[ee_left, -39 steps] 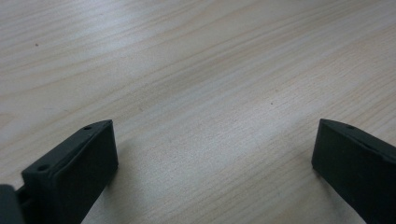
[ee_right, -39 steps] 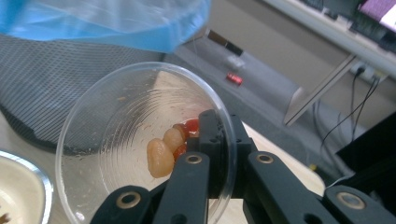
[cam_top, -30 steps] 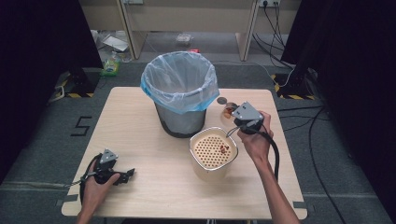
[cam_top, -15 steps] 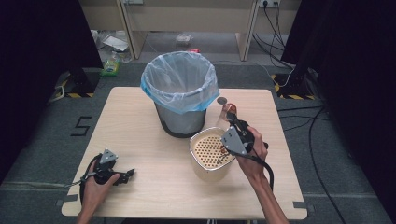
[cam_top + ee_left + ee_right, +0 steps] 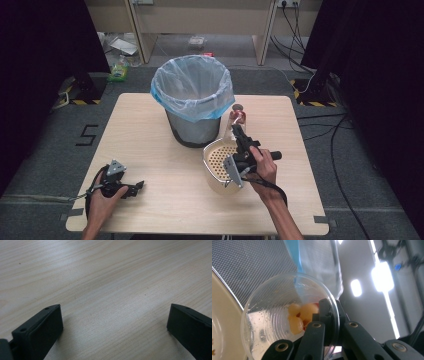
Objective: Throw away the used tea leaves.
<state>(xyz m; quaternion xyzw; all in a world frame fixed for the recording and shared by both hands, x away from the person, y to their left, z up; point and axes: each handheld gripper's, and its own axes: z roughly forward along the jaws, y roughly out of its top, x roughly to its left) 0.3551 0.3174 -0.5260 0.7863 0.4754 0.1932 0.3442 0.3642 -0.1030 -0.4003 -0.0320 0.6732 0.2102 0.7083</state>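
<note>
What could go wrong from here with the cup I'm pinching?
The right gripper holds the clear plastic cup by its thin rim alone, so it could buckle or slip free. The fruit pieces sit near the mouth and might miss the strainer and land on the table. The bin stands close by, so a swing could knock it.
</note>
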